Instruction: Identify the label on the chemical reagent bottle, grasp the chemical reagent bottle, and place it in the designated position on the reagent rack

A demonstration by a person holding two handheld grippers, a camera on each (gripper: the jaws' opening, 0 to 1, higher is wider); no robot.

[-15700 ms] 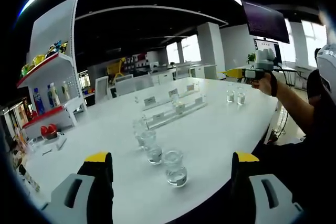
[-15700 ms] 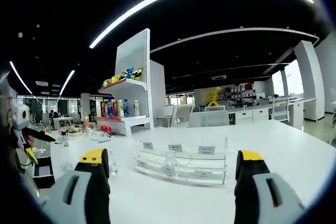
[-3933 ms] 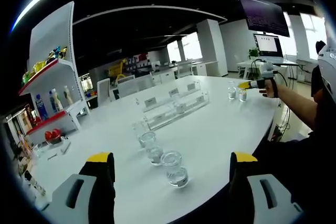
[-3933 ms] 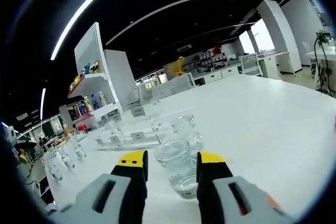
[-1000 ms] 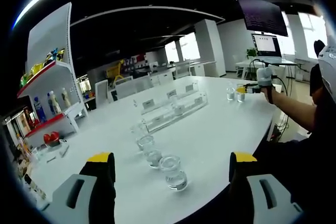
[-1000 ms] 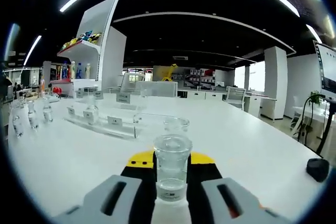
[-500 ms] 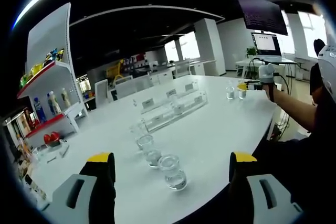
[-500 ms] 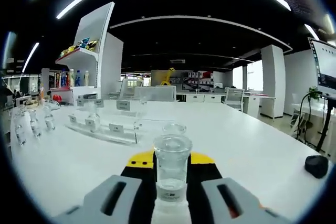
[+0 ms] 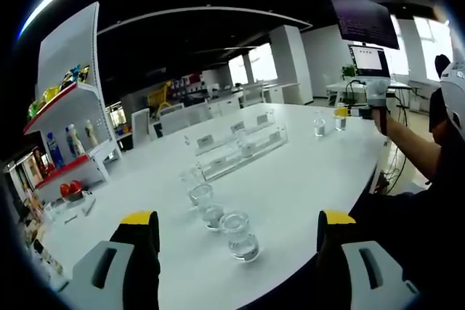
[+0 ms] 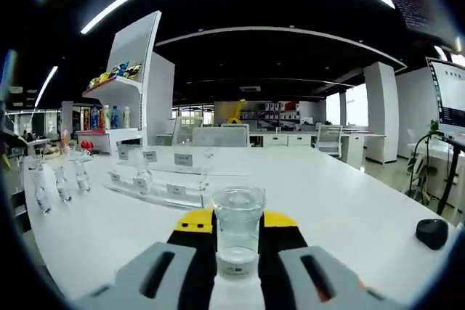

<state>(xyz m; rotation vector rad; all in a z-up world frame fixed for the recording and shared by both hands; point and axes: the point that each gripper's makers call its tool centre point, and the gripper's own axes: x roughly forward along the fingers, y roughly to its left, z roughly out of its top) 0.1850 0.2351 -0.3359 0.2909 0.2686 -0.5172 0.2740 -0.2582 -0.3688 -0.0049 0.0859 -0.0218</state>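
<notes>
A small clear glass reagent bottle (image 10: 237, 231) with a white label near its base stands upright between my right gripper's (image 10: 237, 220) yellow-tipped jaws, which are shut on it. In the left gripper view that same bottle (image 9: 340, 123) hangs just above the far right of the white table (image 9: 305, 179), held by the right gripper (image 9: 365, 104) in a person's hand. Another bottle (image 9: 319, 128) stands beside it. The clear reagent rack (image 9: 240, 149) with label cards lies mid-table, and it is seen again as the rack (image 10: 161, 182) ahead on the left. My left gripper (image 9: 237, 221) is open above several bottles (image 9: 242, 236).
A white shelf unit (image 9: 69, 99) with coloured drink bottles stands at the table's far left end. A black mouse-like object (image 10: 433, 232) lies at the right of the table. Several loose bottles (image 10: 62, 179) stand left of the rack. Desks and monitors (image 9: 367, 59) fill the background.
The right gripper has risen a little and drifted right with the bottle still clamped; the second bottle behind it has left its view. The left gripper has stayed put.
</notes>
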